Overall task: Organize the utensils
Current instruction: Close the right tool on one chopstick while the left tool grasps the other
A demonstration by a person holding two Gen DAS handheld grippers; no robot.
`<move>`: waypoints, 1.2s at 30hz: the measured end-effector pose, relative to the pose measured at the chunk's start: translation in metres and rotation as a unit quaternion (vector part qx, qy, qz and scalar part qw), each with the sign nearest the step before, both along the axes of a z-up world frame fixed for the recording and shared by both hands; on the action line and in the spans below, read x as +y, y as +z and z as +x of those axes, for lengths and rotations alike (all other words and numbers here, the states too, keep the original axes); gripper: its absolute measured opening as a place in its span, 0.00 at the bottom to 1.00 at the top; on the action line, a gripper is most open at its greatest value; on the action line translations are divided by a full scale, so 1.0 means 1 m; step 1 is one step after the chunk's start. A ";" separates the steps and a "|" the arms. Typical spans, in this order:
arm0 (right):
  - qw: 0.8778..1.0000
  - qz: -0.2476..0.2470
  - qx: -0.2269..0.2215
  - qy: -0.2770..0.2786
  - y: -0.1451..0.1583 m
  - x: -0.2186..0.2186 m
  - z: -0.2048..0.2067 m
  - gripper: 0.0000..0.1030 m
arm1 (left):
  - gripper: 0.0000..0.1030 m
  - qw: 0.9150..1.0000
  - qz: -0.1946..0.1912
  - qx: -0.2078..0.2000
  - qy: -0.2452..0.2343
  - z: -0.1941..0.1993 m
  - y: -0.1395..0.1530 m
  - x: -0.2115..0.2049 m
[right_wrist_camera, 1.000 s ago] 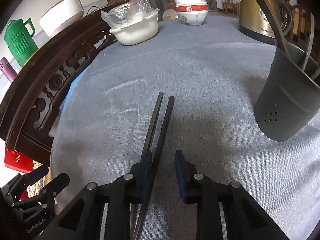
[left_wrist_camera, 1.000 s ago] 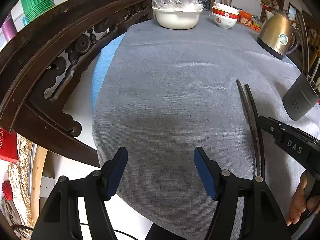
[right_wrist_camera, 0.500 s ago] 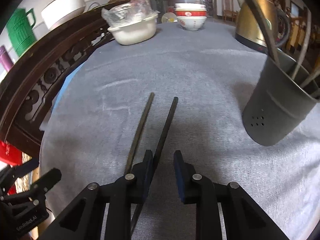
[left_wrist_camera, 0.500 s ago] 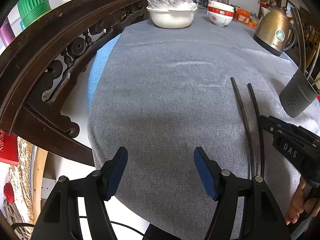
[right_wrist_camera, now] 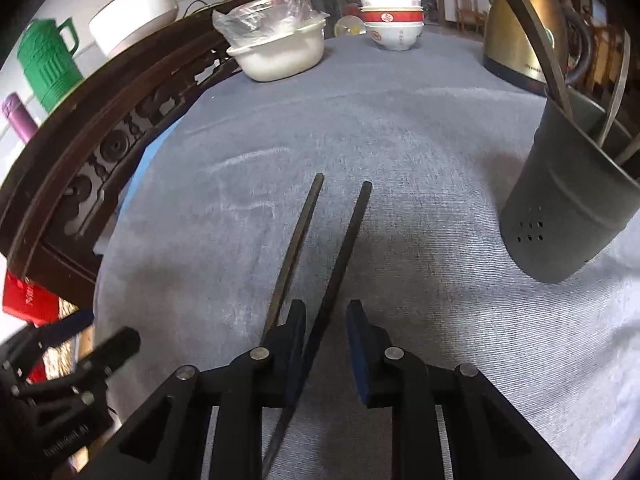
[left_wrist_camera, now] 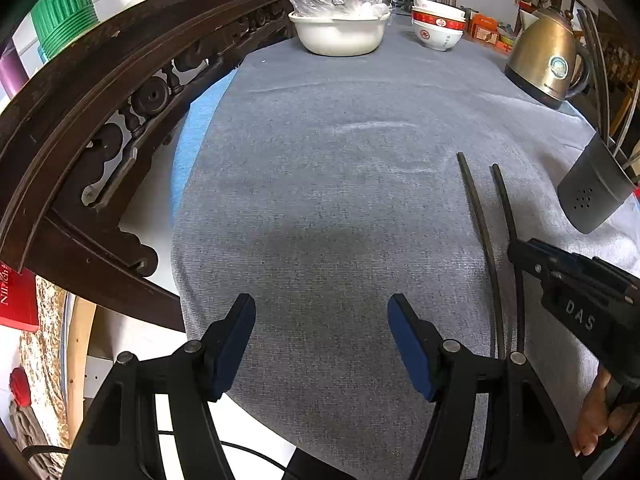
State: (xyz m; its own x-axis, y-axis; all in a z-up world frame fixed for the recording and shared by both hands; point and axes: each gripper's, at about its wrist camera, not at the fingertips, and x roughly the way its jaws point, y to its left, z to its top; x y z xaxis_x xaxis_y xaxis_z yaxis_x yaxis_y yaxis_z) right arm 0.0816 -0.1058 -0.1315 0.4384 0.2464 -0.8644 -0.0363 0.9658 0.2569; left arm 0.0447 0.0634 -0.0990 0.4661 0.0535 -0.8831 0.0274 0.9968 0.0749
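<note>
Grey cloth covers the counter, and its soft nap offers little resistance to sliding. Risk: the two black chopsticks splay apart toward their far tips, so a pinch may catch only one stick while the other rolls free or is pushed aside. The right gripper is narrowly spread, pads not yet pressing; one chopstick passes between its fingers, and the other lies just outside the left finger. The left gripper is spread wide over bare cloth, holding nothing, well apart from the chopsticks. The dark utensil holder stands near, to the right of the sticks, already holding several utensils.
</note>
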 end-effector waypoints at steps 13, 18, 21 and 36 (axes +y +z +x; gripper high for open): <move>1.000 0.001 0.007 -0.019 0.001 -0.042 -0.002 0.22 | 0.67 0.999 -0.018 -0.001 -0.029 0.021 0.010 -0.016; 0.998 0.023 0.021 -0.059 0.002 -0.050 0.020 0.23 | 0.67 0.999 -0.028 0.006 -0.038 0.043 0.013 -0.022; 0.997 0.008 0.028 -0.068 -0.001 -0.047 0.037 0.23 | 0.67 0.998 -0.038 0.018 -0.036 0.056 0.012 -0.021; 0.998 -0.028 0.022 -0.049 -0.011 -0.039 0.059 0.07 | 0.67 0.995 -0.077 0.051 -0.035 0.093 0.014 -0.022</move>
